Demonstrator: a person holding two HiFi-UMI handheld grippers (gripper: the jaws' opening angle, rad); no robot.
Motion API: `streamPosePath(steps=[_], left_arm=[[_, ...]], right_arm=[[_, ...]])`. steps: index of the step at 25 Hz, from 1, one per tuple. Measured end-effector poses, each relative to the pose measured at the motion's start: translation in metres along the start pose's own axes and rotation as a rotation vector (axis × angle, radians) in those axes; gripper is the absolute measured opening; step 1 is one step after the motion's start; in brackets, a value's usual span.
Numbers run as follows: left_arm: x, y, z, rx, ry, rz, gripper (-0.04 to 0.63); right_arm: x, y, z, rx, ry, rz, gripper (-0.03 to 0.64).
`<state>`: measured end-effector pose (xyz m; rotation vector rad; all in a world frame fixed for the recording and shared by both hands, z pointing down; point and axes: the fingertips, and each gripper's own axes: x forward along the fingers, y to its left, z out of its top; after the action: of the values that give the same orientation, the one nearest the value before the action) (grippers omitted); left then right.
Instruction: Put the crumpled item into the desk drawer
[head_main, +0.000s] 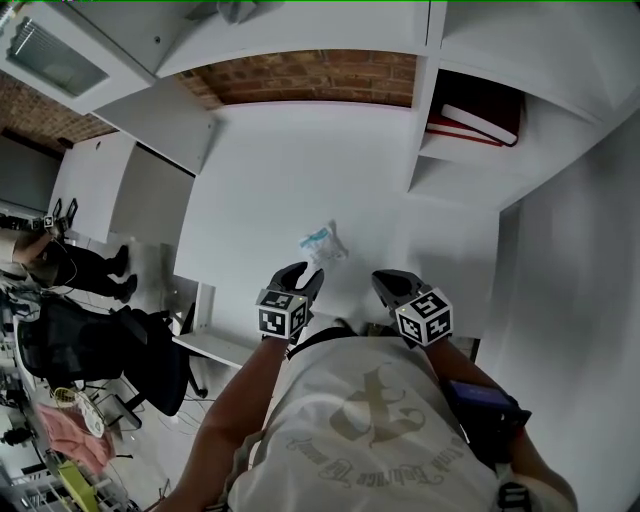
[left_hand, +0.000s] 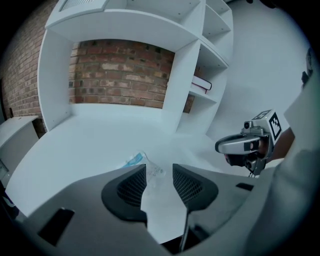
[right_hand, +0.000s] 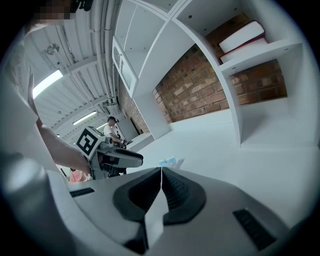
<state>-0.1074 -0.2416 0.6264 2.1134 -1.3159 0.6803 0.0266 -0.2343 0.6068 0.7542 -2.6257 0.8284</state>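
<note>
- Nearest, at the left tongs (left_hand: 160, 172): spread apart, pads pressing on nothing, tips low over the white worktop (head_main: 270, 170).
- Beside them, at the right tongs (right_hand: 161, 172): pressed together, empty, held off to the side.
- Just past the left tips: the crumpled item (left_hand: 136, 161), a clear wrapper with a blue patch, lying loose on the worktop, roughly in line with the gap but not yet inside it.
- Step in hand, by the look of it: the approach for the pick-up, with nothing carried yet and nothing put away.
- Next move, as a judgement: ease the left tongs forward to bring the crumpled item between the pads, then close gently. Looks light and thin, so liable to skid off or slip out.
- After that: find and open the drawer, not to be made out in any view. Probably work for the right tongs.
- Farthest: books (head_main: 478, 118) on a shelf, and the brick wall (head_main: 310, 78) behind.
</note>
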Motion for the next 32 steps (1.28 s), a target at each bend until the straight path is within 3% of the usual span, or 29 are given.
streamPosePath(steps=[11, 22, 32], left_arm=[[0.033, 0.015, -0.010, 0.054, 0.097, 0.004, 0.196], [0.064, 0.028, -0.017, 0.163, 0.222, 0.000, 0.241], [0.082, 0.034, -0.030, 0.228, 0.313, 0.011, 0.241]], right_arm=[[-0.010, -0.020, -0.011, 0.036, -0.005, -0.052, 0.024], [-0.015, -0.030, -0.013, 0.057, -0.011, -0.080, 0.024], [-0.024, -0.037, -0.019, 0.094, -0.010, -0.116, 0.025]])
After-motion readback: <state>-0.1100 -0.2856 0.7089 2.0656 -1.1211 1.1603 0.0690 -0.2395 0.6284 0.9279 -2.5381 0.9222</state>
